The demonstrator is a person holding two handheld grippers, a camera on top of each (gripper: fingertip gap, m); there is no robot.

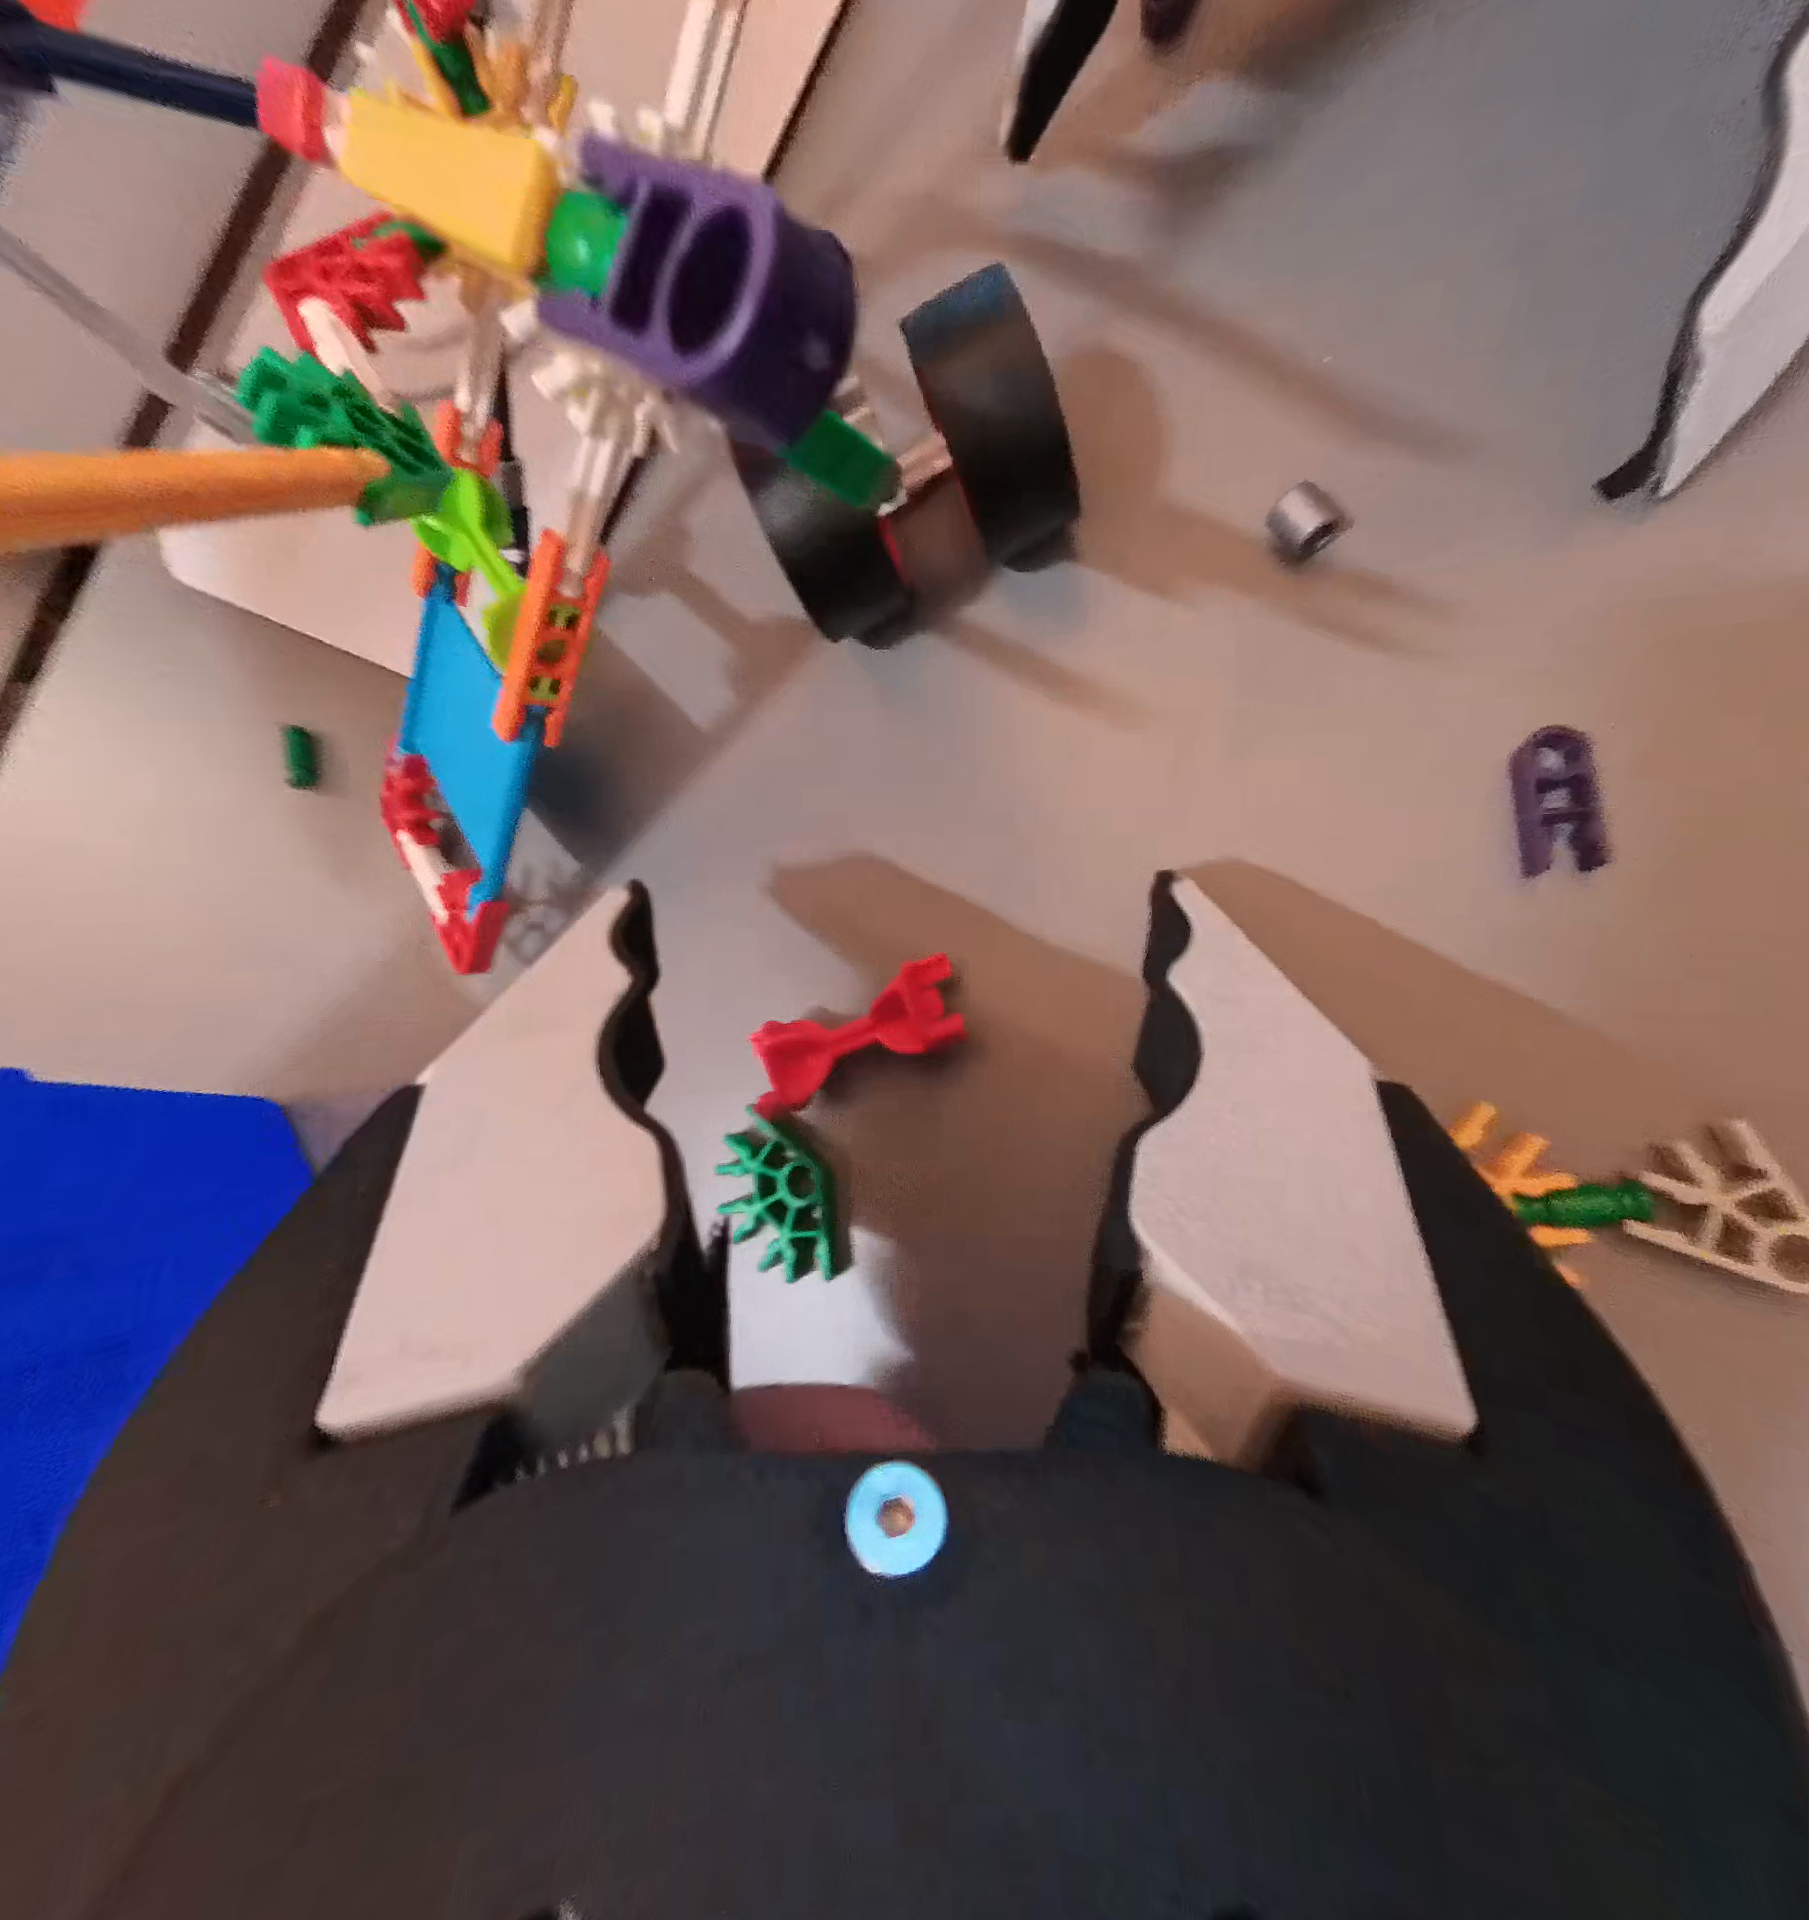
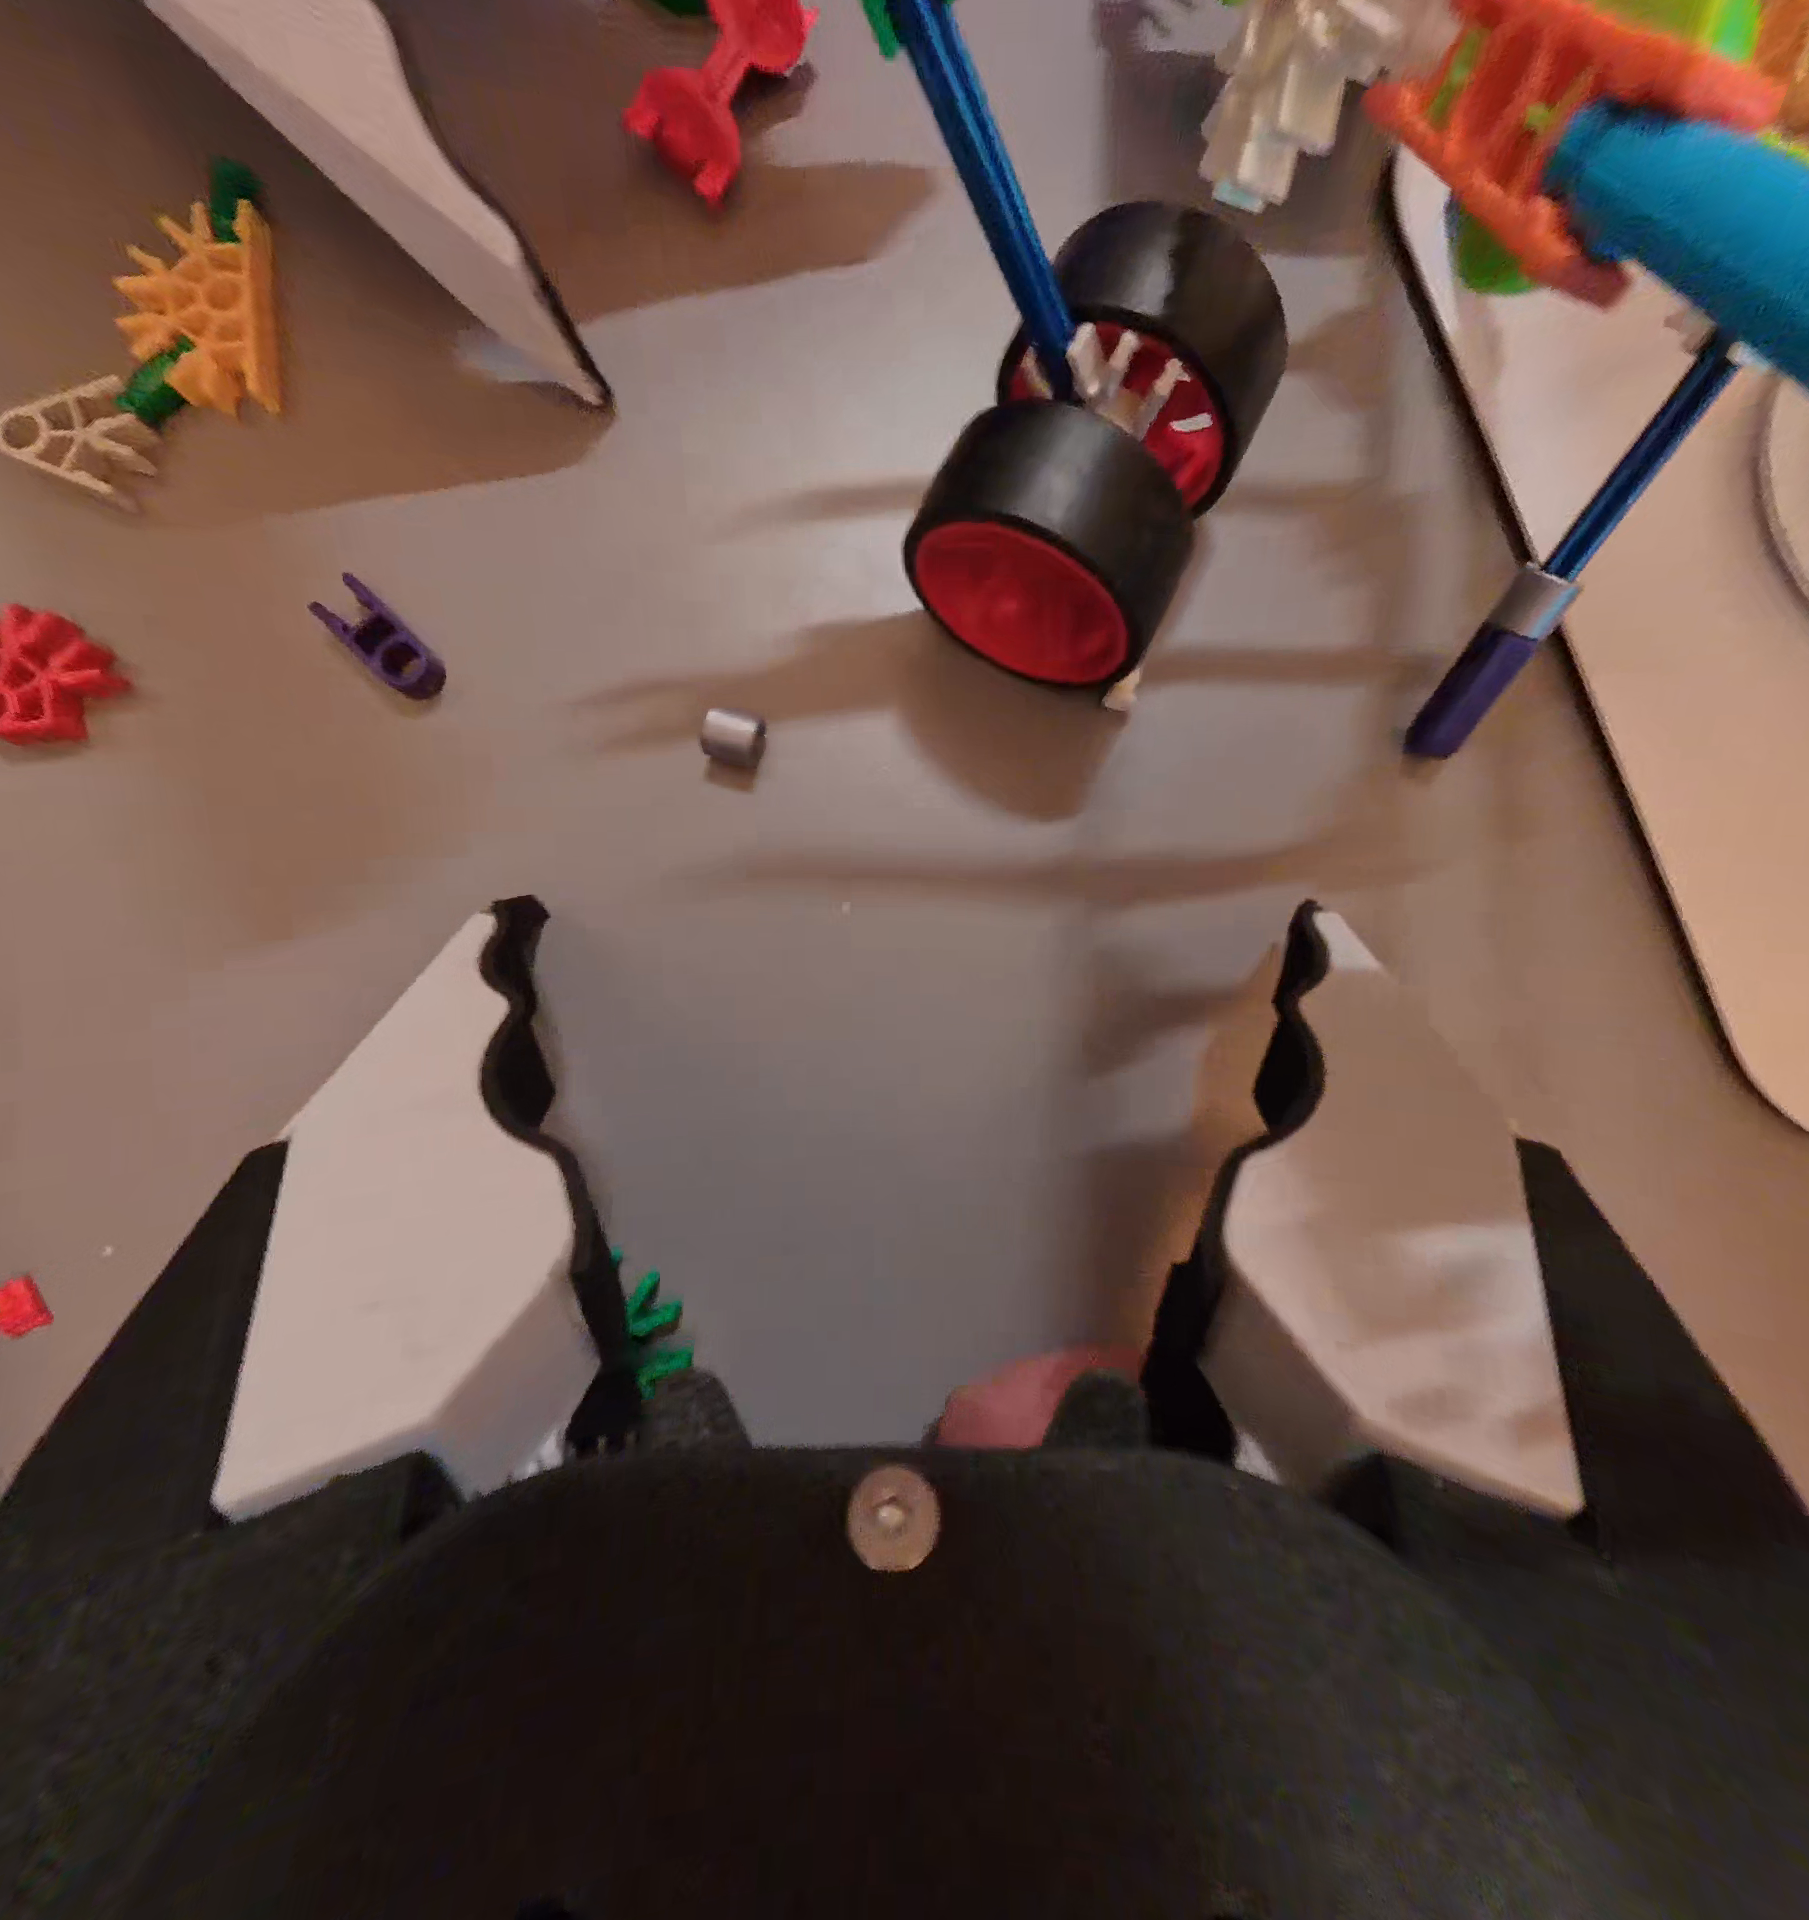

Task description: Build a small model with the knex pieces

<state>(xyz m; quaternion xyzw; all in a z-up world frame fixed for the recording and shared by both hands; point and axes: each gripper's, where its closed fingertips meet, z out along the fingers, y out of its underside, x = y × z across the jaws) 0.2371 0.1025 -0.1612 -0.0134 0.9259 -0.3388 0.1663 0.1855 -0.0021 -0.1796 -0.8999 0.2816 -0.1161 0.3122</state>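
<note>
My left gripper (image 1: 900, 904) is open above the grey table, with a red bow-shaped connector (image 1: 858, 1034) and a green fan-shaped connector (image 1: 791, 1195) lying between its fingers. A colourful toy build with a purple block (image 1: 713, 291) and a pair of black wheels (image 1: 941, 457) stands beyond it. My right gripper (image 2: 915, 925) is open and empty over bare table, short of the black wheels with red hubs (image 2: 1076, 499). A small grey sleeve (image 2: 734, 738) and a purple clip (image 2: 386, 639) lie ahead of it. A green piece (image 2: 651, 1330) shows by its left finger.
An orange, green and tan connector chain (image 2: 152, 364) and a red connector (image 2: 22, 675) lie left. The other gripper's finger (image 2: 380, 177) reaches in top left. A pale board (image 2: 1606, 831) lies right. A blue cloth (image 1: 79, 1351) lies left. The purple clip (image 2: 386, 639) is about 5 cm from my right fingertips. It turns up in the left wrist view (image 1: 1559, 772) as well. My left tips are about 15 cm from the green piece (image 2: 651, 1330), my right tips only 7 cm.
</note>
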